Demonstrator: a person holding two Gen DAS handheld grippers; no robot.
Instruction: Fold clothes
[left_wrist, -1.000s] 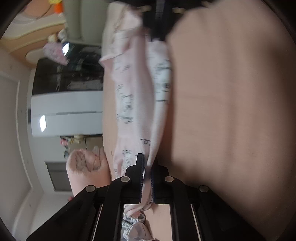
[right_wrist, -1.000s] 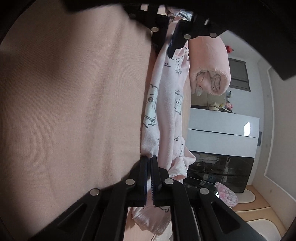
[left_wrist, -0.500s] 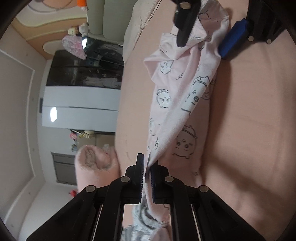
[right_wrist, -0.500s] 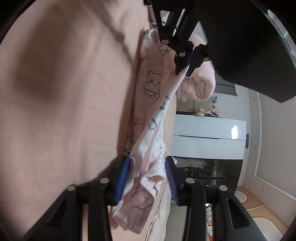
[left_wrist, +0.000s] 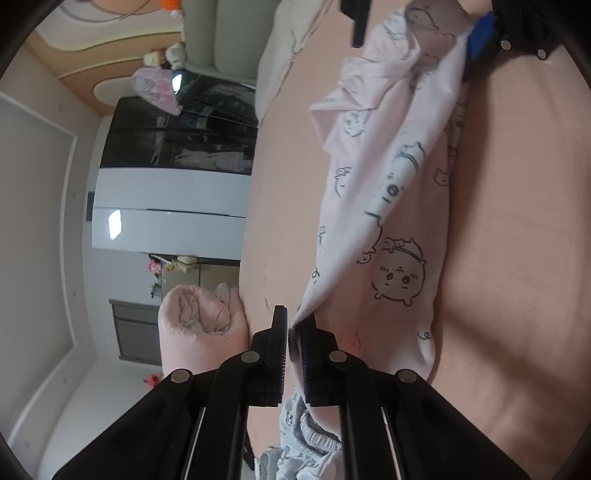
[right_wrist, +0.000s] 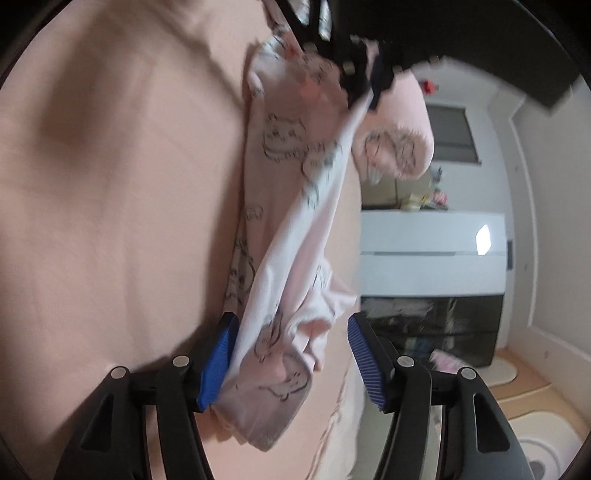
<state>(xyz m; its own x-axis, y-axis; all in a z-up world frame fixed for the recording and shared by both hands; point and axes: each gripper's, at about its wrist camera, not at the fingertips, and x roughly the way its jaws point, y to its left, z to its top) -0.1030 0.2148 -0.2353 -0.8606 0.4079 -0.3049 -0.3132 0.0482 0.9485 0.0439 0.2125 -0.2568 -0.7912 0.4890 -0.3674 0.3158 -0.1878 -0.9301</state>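
1. Pink printed garment (left_wrist: 384, 206) lies stretched along the peach bed sheet (left_wrist: 517, 258), beside a rolled pink blanket (left_wrist: 195, 325).
2. Left hand-held gripper (left_wrist: 293, 332): clamped on one garment edge.
3. Right hand-held gripper (right_wrist: 291, 354): jaws just opened wide, the garment's other end hanging loose between them.

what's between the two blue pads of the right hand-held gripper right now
In the right wrist view, a bunched end of the pink printed garment lies between the open right hand-held gripper's pads, which have just been opening; it touches only the left pad.
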